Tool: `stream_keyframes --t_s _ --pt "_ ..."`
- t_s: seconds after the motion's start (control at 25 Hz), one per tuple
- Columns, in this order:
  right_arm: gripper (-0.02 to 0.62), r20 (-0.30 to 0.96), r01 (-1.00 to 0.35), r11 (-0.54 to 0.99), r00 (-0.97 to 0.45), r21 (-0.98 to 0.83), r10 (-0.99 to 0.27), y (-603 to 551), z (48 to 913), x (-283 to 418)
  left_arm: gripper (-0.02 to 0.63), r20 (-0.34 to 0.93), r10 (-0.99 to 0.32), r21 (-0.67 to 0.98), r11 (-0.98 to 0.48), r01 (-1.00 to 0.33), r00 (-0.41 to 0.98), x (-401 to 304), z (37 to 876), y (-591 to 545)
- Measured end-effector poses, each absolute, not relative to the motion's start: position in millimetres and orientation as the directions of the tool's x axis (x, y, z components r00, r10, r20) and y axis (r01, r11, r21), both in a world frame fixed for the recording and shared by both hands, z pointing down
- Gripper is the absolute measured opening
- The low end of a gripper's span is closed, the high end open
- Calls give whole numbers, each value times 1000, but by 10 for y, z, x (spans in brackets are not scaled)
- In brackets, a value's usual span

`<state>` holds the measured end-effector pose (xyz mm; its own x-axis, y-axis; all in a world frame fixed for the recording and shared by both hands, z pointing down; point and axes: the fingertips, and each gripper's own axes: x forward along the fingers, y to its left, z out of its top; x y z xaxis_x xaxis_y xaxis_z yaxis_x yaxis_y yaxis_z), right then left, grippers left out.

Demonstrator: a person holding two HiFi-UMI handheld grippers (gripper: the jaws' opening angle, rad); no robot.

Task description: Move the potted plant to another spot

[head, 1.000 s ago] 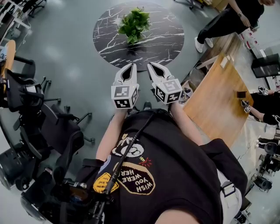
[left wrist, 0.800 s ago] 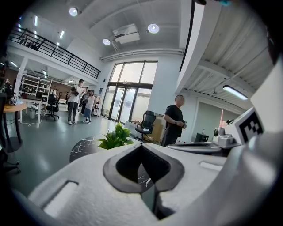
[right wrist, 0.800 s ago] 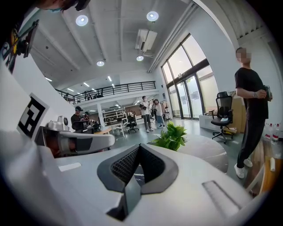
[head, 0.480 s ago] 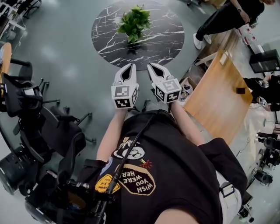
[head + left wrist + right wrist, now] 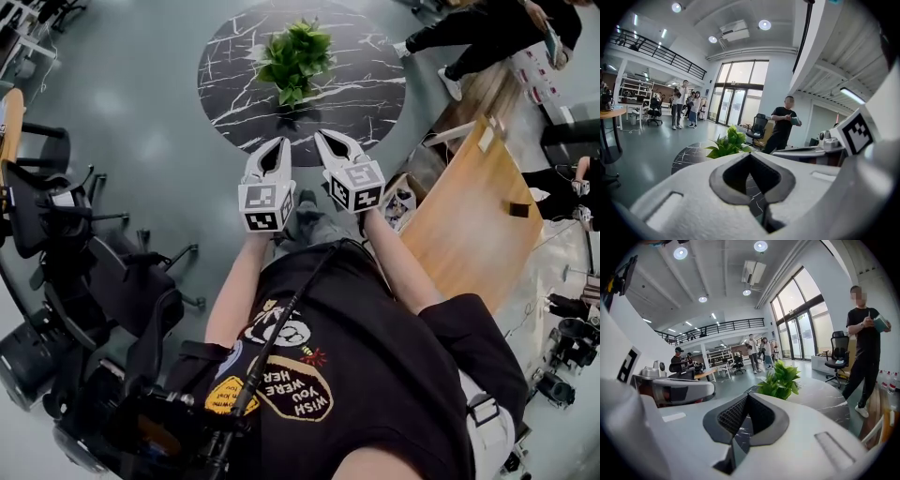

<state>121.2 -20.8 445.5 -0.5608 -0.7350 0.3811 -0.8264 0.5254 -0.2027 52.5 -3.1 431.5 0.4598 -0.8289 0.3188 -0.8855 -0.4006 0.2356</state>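
Note:
The potted plant [image 5: 295, 58], a bushy green one, stands near the middle of a round black marble table [image 5: 361, 89]. My left gripper [image 5: 282, 142] and right gripper [image 5: 322, 136] are held side by side just short of the table's near edge, both pointing at the plant. Neither touches anything. Both are shut with nothing between the jaws. In the left gripper view the plant [image 5: 727, 143] shows just above the closed left gripper [image 5: 750, 154]. The right gripper view has the plant [image 5: 780, 379] beyond the closed right gripper [image 5: 747, 394].
Black office chairs [image 5: 66, 206] crowd the left side of the floor. A wooden table [image 5: 469, 211] lies close on the right. A person in black [image 5: 487, 37] stands beyond the round table at the right, also visible as a person [image 5: 865, 343] holding something. Several people [image 5: 686, 105] stand far back.
Both grippers have moved forward and down towards the round table, whose near edge is now closer to their tips. The person in black at the top right has shifted position.

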Motion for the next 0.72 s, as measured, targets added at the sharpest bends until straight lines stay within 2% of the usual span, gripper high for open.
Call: stream_keyframes --t_s 0.28,0.4,0.48,0.72 --pt "6 404 -787 579 -610 -210 -682 -953 4798 1168 5 315 -848 225 -369 -902 425 575 4589 -697" --pt "140 415 -793 579 -599 -189 -685 -1305 5049 1142 5 310 -856 217 -360 -907 414 578 4664 -932" --pt "254 421 -815 552 -568 -174 -707 -1529 5261 1084 5 316 -860 222 -344 -912 401 500 4742 -1018" --pt "447 494 -908 398 -408 -131 -768 -2206 6071 1068 5 331 -861 289 -298 -910 387 230 5088 -1164"
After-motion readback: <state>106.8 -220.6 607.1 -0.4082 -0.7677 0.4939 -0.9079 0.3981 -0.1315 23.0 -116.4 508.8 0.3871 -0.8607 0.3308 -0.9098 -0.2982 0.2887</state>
